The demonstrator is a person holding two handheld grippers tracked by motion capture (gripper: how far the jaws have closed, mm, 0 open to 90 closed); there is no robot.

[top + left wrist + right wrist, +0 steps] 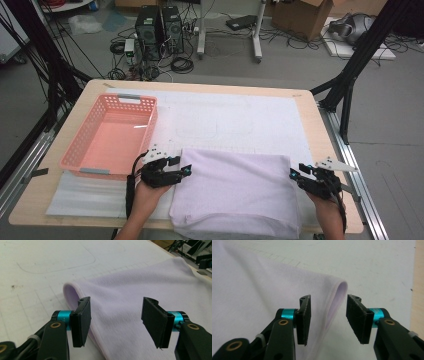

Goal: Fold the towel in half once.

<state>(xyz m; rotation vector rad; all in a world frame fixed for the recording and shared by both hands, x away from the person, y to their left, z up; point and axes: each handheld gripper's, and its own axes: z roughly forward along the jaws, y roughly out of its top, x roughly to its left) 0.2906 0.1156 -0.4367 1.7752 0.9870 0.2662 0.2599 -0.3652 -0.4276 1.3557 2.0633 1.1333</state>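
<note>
Nearby, pink basket left of cloth — apart

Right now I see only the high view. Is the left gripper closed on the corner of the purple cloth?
Observer: No. The left gripper stands open. The cloth lies under its jaws, and the folded edge runs past one jaw without being pinched.
Operator: And the right gripper?
Observer: The right gripper is open too. The cloth's folded corner sits between its jaws, and neither jaw presses on it.
</note>
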